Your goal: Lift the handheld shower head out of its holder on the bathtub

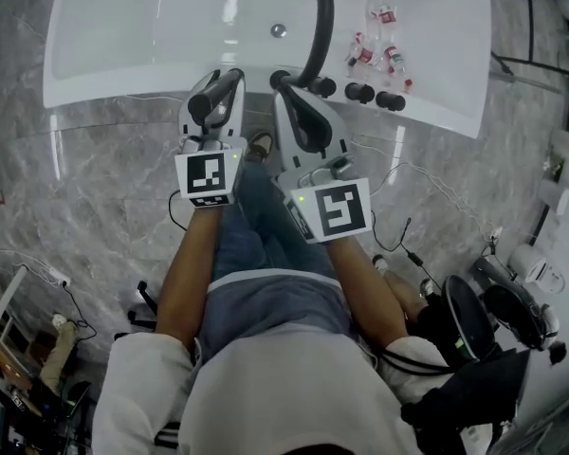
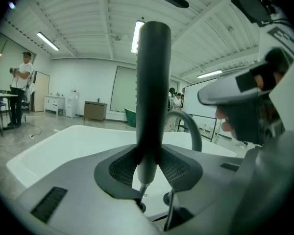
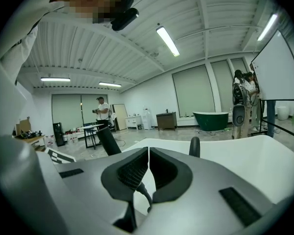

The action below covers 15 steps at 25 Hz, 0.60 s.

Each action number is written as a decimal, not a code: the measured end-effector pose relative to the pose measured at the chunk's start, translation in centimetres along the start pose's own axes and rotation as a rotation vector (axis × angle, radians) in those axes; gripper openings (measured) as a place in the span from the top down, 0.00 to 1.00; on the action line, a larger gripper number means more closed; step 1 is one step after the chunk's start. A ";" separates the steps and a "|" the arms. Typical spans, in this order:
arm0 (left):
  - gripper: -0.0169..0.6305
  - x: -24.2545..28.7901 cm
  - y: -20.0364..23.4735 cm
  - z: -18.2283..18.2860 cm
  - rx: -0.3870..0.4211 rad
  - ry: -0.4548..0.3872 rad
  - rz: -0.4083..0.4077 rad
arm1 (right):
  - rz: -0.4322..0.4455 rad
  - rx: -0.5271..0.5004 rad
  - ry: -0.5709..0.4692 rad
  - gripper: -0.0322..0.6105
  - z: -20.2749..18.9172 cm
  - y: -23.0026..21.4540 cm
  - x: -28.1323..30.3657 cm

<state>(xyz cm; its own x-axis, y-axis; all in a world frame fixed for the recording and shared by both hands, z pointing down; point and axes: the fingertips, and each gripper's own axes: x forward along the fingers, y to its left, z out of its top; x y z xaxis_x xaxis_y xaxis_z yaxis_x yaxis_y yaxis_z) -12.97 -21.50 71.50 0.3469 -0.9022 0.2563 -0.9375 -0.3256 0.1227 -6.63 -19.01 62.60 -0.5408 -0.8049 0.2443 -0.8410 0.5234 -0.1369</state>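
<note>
In the head view the left forearm (image 1: 192, 273) and right forearm (image 1: 365, 287) reach from the torso at 6 o'clock toward 12 o'clock. The left gripper (image 1: 218, 88) points to about 12 o'clock, its pads pressed on both sides of the upright shower head handle (image 2: 153, 92). The right gripper (image 1: 289, 95), just beside it at 3 o'clock, leans toward 11 o'clock, jaws together on nothing.

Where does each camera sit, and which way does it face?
Head view: on the person's head, looking steeply down at the bathtub; both forearms, left gripper and right gripper show.
Left gripper view: on the left gripper, looking across the bathtub; its jaws clamp the shower head.
Right gripper view: on the right gripper, looking likewise; its jaws shut, empty.
Shared: all show the bathtub and faucet.
</note>
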 end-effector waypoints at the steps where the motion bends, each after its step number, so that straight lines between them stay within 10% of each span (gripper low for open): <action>1: 0.75 -1.3 -0.2 2.7 0.008 -0.007 -0.009 | 0.006 -0.001 -0.011 0.92 2.0 0.7 -0.6; 15: 0.74 -19.2 -10.6 39.5 0.142 -0.182 -0.042 | 0.010 -0.111 -0.212 0.92 34.5 7.3 -18.9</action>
<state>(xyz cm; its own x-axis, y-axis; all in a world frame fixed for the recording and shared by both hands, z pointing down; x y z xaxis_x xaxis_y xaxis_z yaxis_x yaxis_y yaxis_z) -10.77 -11.89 27.40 0.3875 -0.9188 0.0750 -0.9211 -0.3892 -0.0098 -3.19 -9.64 23.83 -0.5505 -0.8341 0.0352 -0.8348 0.5497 -0.0296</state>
